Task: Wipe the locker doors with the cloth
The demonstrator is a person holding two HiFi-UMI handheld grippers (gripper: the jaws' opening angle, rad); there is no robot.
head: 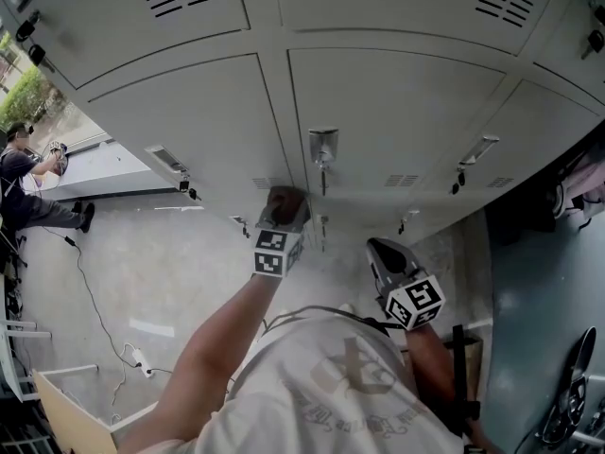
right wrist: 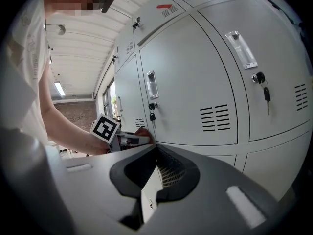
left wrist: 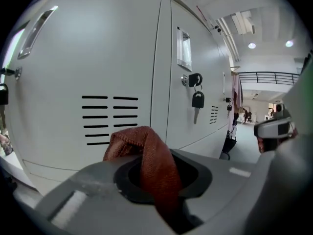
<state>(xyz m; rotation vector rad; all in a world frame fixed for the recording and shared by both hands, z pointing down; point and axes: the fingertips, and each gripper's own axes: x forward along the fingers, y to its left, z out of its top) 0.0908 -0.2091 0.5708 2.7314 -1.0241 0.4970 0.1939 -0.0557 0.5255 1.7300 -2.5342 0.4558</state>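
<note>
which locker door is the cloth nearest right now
The door left of the seam: the cloth, held in the left gripper, sits before its vent slots, not the right-hand door.

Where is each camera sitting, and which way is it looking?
Head view: on the person's head, looking down at the locker doors; shows the shirt, left tool and right tool.
Left gripper view: on the left tool, facing a vented door; its jaws pinch the cloth.
Right gripper view: on the right tool, looking along the lockers; shows the person's left arm.
Shared: head and right gripper views both show the left tool with the cloth.
</note>
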